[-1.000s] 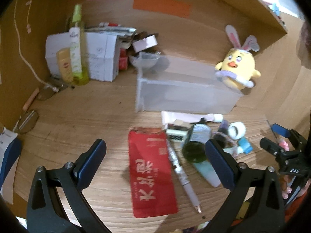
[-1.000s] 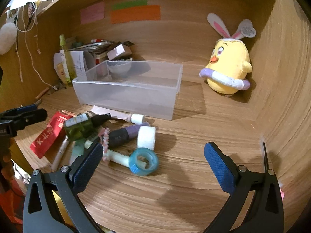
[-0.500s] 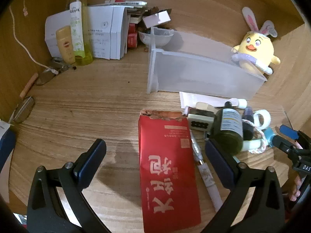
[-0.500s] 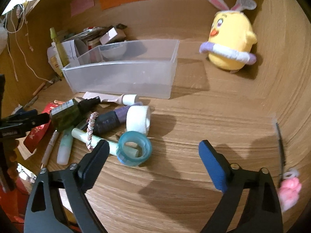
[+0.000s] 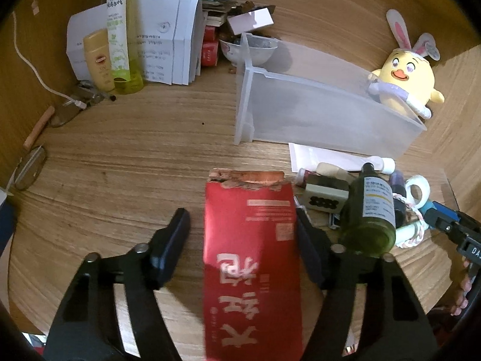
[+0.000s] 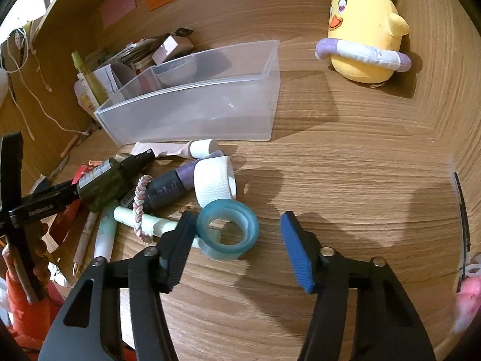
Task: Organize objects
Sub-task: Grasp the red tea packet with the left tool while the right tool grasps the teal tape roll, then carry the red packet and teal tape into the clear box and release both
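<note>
A red paper packet [image 5: 249,255] with a torn top lies between the fingers of my left gripper [image 5: 239,215], whose jaws are closing. The right finger [image 5: 309,246] meets its edge and the left finger [image 5: 171,240] stands clear. My right gripper [image 6: 237,216] is closing around a teal tape roll [image 6: 228,231]. Its left finger [image 6: 180,240] touches the roll and the blue pad [image 6: 296,255] is apart. A pile holds a dark green bottle [image 6: 105,183], a white tape roll [image 6: 213,183], a purple bottle [image 6: 171,189] and a braided hair tie [image 6: 139,207]. Behind stands a clear plastic bin [image 6: 195,111].
A yellow chick plush [image 6: 366,36] sits at the back right. Folded papers [image 5: 162,39], a green spray bottle [image 5: 120,36] and a bowl [image 5: 249,48] crowd the back left. Glasses [image 5: 30,168] lie at the left edge. A black hair clip [image 6: 463,219] lies far right.
Both grippers have sunk toward the desk and their jaws have narrowed. The left now straddles the red packet, and the right has come around the teal tape roll.
</note>
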Motion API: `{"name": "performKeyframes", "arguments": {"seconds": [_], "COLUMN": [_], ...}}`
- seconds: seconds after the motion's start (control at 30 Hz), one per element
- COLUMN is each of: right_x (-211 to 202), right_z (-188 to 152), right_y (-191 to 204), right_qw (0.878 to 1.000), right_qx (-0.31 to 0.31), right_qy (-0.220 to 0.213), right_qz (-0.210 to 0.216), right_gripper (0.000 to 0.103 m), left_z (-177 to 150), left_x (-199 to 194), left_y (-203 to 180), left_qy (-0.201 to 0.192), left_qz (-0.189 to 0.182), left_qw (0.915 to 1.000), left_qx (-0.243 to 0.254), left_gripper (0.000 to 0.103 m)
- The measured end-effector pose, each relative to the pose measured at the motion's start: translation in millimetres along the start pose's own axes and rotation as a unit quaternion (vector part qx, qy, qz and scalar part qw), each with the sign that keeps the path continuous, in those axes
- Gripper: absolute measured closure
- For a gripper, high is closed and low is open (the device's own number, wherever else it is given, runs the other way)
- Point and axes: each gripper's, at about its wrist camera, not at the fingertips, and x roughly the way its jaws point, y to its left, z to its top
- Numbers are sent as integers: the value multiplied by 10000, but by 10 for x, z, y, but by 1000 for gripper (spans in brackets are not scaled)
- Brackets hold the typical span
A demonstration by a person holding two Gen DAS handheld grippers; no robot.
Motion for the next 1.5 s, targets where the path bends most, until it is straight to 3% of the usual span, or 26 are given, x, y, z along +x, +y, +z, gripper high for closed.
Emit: {"name": "performKeyframes", "arguments": {"seconds": [0.13, 0.37, 0.6, 1.1, 1.5], "right_x": [5, -44, -221, -485, -412], "right_z": [7, 21, 138, 623, 998], "right_y": [-65, -124, -95, 218, 498], "right_qw": [9999, 9994, 9982, 9904, 9842], "right_qx": [69, 118, 46, -337, -700], "right_qy": [41, -124, -462, -1335, -1625], "right_qz": [-112, -297, -385, -131, 76], "right_gripper": [65, 65, 65, 65, 65], "left_z": [27, 28, 126, 552, 956], "left_x": [17, -29, -258, -672, -755], "left_y": [43, 99, 86, -180, -415], "left_qy": [-23, -116, -492, -1391, -1723], "left_qz": [-11, 3, -22, -330, -437], "left_qw": [10000, 9998, 9987, 9896, 9832], "left_qx": [-28, -141, -140, 132, 406], "left_gripper": [49, 49, 49, 49, 49]}}
